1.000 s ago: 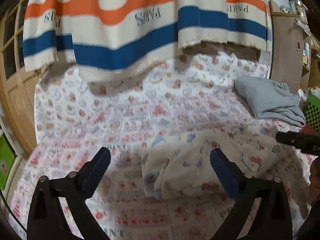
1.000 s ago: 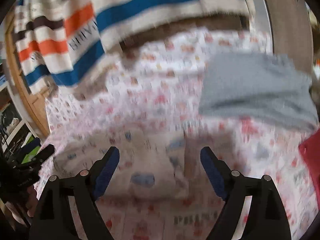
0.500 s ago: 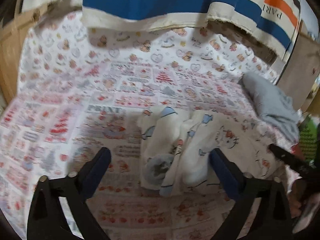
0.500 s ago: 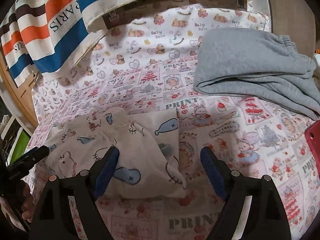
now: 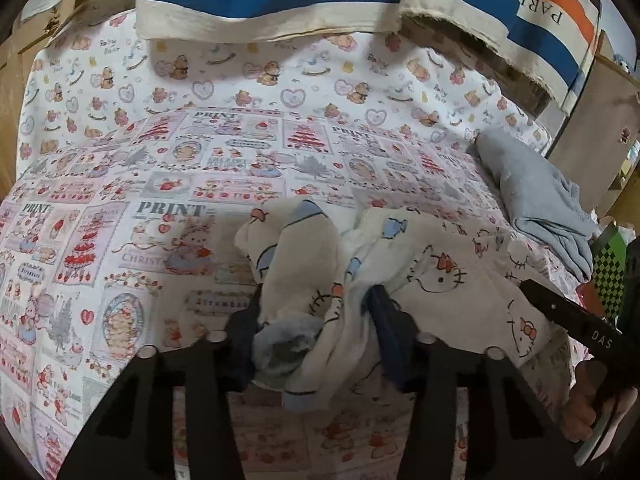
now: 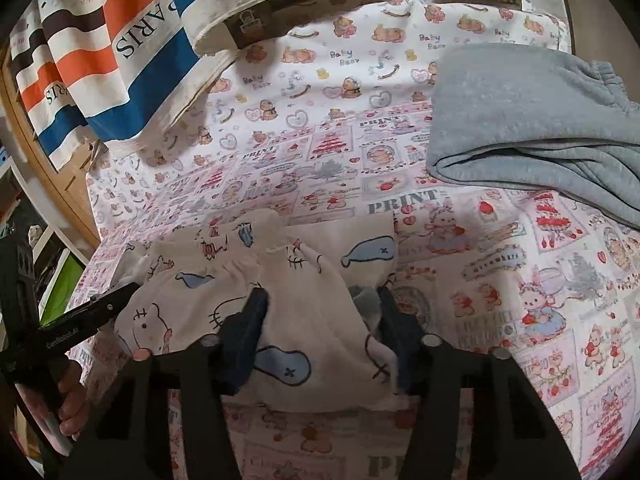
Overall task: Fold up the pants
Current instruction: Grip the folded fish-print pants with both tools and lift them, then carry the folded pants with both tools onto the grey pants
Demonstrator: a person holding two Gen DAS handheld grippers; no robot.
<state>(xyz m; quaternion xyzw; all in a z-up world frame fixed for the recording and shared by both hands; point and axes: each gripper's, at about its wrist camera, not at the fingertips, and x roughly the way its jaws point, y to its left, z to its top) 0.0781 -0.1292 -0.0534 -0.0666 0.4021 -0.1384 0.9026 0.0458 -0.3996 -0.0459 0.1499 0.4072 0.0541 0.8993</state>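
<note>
A bed covered by a cartoon-print sheet (image 5: 224, 184) is filling both views, so the work is taking place in a bedroom rather than at a table. Nearest the cameras, the small printed children's pants (image 6: 304, 320) are lying bunched on the near part of the bed. The left gripper (image 5: 316, 320) is pinching a gathered wad of their cloth, with the fingers (image 5: 244, 332) drawn in on either side of the bundle. The right gripper (image 6: 320, 320) is likewise closing on the other end, near the whale print, its fingers (image 6: 248, 320) pressing into the fabric.

The step in hand appears to be the first grasp, before any spreading or folding. Next, both ends likely need lifting and pulling apart so the legs lie flat and the creases come out; a shallow pinch could slip.

Half a second earlier both pairs of fingers were spread wide above the pants, touching nothing; now they have come down and narrowed onto the cloth.

Farther off on the right, folded grey sweatpants (image 6: 536, 120) are resting well apart from the work. At the far edge, a striped blue, orange and cream towel (image 6: 132, 52) lettered PARIS is hanging over the bed.
</note>
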